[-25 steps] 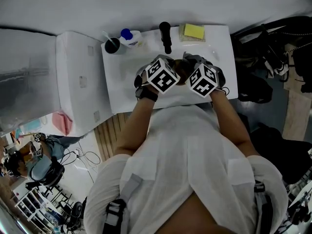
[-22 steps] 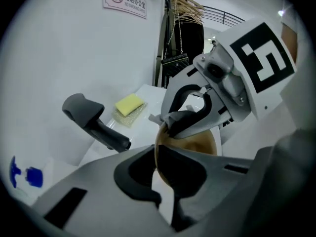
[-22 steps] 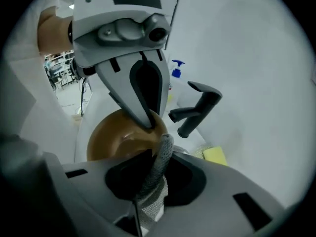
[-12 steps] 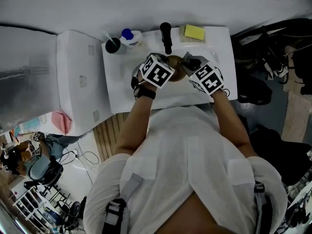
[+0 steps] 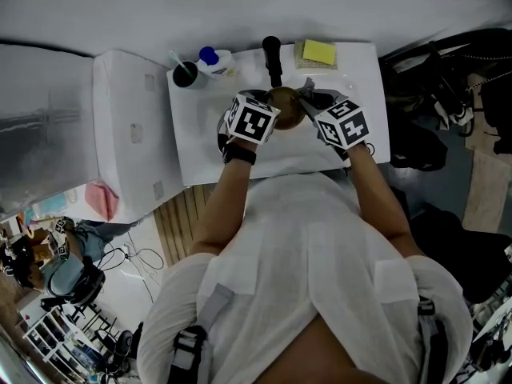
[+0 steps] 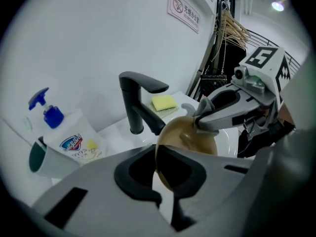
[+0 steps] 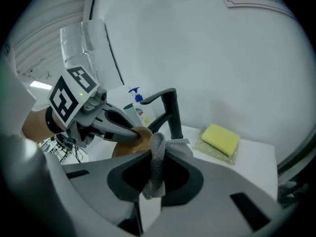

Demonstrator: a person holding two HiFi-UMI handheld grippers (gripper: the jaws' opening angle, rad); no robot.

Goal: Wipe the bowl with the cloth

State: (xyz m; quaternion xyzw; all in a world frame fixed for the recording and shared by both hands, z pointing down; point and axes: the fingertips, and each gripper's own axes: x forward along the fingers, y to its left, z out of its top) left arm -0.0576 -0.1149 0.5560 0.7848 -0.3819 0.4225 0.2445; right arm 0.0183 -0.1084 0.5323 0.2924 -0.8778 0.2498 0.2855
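Over white counter (image 5: 200, 126): bowl (image 5: 286, 107), by black faucet (image 5: 272, 59), yellow sponge (image 5: 318, 52), soap bottle (image 5: 214, 61).

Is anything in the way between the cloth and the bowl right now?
Nothing visible does: the cloth lies right against the bowl. The faucet stands just beyond them, not between.

Brown glossy bowl (image 6: 192, 139), rounded, tipped on edge, raised over white sink (image 6: 229, 143), just in front of black tap (image 6: 133, 102), grey knit cloth (image 7: 157, 169), bunched into a hanging rope, upper end touching bowl's upper side
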